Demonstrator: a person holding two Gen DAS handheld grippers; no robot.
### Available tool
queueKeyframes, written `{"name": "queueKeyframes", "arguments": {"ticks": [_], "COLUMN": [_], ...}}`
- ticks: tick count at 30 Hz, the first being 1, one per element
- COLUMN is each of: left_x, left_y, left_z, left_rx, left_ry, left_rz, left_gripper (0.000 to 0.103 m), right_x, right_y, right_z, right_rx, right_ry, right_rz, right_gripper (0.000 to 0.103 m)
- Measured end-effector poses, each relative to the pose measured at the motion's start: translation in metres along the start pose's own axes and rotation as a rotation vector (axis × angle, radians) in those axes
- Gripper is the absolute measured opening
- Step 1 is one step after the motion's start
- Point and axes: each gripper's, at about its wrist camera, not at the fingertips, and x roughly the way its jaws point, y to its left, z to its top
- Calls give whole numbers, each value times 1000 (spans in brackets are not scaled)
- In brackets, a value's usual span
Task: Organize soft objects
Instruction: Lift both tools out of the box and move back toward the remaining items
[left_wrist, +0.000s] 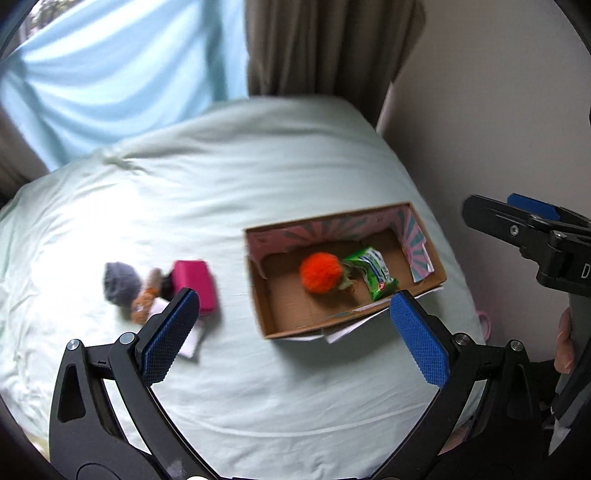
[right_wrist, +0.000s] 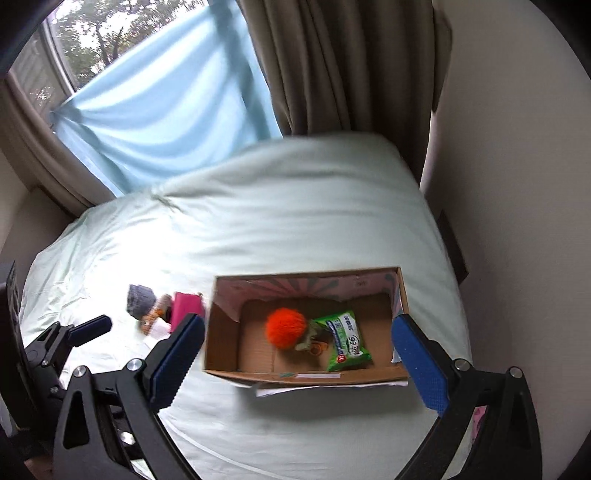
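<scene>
An open cardboard box (left_wrist: 295, 321) (right_wrist: 221, 343) lies on the pale green bed. Inside it sit an orange pompom (left_wrist: 320, 272) (right_wrist: 286, 328) and a green wipes packet (left_wrist: 373, 272) (right_wrist: 347, 341). Left of the box lie a pink pouch (left_wrist: 195, 286) (right_wrist: 184, 304), a grey knitted item (left_wrist: 121, 283) (right_wrist: 139, 300), a small brown plush (left_wrist: 146, 301) (right_wrist: 153, 315) and a white card (left_wrist: 192, 341). My left gripper (left_wrist: 295, 332) hovers open above the bed, empty. My right gripper (right_wrist: 297, 360) is open over the box's near wall, empty.
The bed (left_wrist: 221, 184) (right_wrist: 295, 206) fills both views, with a beige wall (left_wrist: 498, 110) close on the right. Brown curtains (left_wrist: 325, 48) and a light blue cloth (left_wrist: 122, 74) hang behind it. A hand (left_wrist: 565, 343) holds the right gripper's handle. White paper sticks out under the box.
</scene>
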Motion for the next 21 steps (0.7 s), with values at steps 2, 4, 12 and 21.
{"name": "queueKeyframes", "arguments": {"ticks": [2,4,12,21], "left_x": [-23,-49,-117,-145], "left_y": [15,36,115,207], "left_z": [-6,-15,-51,-81], "left_rx": [-16,-34,-104,-188], "left_ry": [-30,-66,-156,-181], "left_rz": [12,28,68,105], "left_gripper": [103,103,103,103], "right_x": [-23,-40,-83,-77], "right_y": [21,40,122,199], "right_z": [-3,-7,-31,-59], "right_rx": [-37,-65,-153,-182], "right_ry": [-35,-70,-178,-168], "right_rz": [-23,-51,-19,70], "right_gripper": [101,101,101,101]}}
